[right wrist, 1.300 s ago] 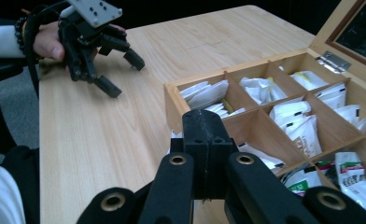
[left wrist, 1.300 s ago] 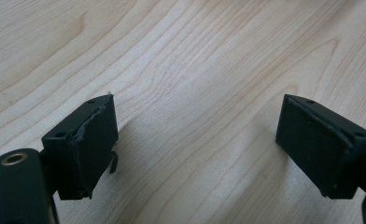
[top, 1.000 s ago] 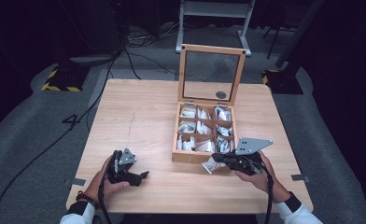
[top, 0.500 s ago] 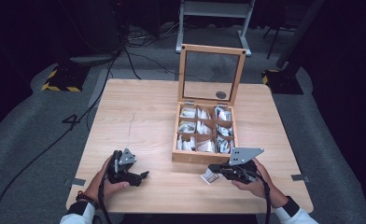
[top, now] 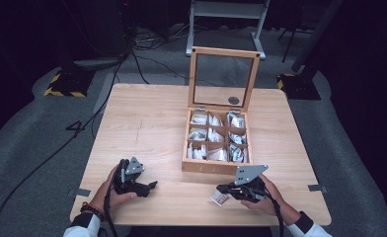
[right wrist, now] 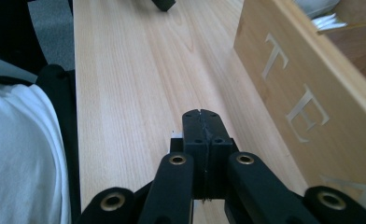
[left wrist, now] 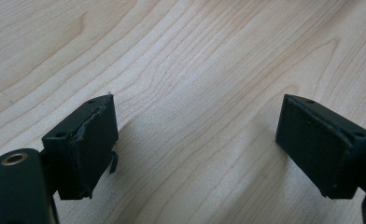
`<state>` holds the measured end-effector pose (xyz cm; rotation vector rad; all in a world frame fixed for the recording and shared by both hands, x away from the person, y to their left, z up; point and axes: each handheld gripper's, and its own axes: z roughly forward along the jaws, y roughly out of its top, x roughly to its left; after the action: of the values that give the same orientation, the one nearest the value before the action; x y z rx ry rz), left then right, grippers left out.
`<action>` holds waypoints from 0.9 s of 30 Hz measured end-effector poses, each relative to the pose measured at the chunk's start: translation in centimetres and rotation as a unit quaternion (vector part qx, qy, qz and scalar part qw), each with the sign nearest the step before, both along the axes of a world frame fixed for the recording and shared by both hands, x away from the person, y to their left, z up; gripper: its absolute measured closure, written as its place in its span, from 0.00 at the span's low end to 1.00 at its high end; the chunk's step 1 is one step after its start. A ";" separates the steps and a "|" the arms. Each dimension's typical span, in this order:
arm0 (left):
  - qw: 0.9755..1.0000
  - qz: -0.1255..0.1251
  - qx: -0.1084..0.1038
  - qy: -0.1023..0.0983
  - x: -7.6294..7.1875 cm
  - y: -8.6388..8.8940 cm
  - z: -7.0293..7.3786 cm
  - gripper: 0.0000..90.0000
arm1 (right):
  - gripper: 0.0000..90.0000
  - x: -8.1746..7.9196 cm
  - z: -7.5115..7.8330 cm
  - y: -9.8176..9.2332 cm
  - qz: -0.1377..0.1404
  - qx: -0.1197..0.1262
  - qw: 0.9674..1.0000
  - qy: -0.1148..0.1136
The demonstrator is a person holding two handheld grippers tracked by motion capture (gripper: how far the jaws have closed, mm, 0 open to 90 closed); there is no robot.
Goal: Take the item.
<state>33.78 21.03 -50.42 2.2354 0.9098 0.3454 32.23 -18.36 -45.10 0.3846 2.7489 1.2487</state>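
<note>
Lower right of frame, right gripper (top: 225, 189) (clamped on a tea packet (top: 219, 198)) has sunk to the table (top: 147, 128); left gripper (top: 151, 186) gapes wide.

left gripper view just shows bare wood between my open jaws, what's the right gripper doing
Observer: The right gripper is shut on a small white packet, near the table's front edge.
Operator: where's the box from there
Observer: The wooden box sits just beyond that gripper, with pale lettering on its front wall.
Operator: lid open?
Observer: Yes, the glass lid stands upright, and the compartments hold more packets.
</note>
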 end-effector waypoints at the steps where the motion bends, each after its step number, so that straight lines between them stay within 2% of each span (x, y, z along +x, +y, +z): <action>1: 1.000 0.000 0.000 0.000 0.0 0.0 0.0 0.15 | 1.00 0.0 -0.1 0.0 0.000 -0.001 1.000 0.001; 12: 1.000 0.000 0.000 0.000 0.0 0.0 0.0 0.15 | 1.00 0.9 -1.2 0.1 -0.013 -0.010 1.000 0.013; 17: 1.000 0.000 0.000 0.000 0.0 0.0 0.0 0.15 | 0.95 1.4 -1.8 0.1 -0.022 -0.019 0.999 0.016; 24: 1.000 0.000 0.000 0.000 0.0 0.0 0.0 0.15 | 0.90 1.9 -2.2 -0.2 -0.034 -0.036 0.999 0.005; 27: 1.000 0.000 0.000 0.000 0.0 0.0 0.0 0.15 | 0.85 2.1 -2.3 -0.3 -0.039 -0.040 0.998 0.004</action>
<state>33.78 21.03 -50.42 2.2342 0.9103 0.3459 34.35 -18.61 -47.44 0.4870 2.7517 1.1167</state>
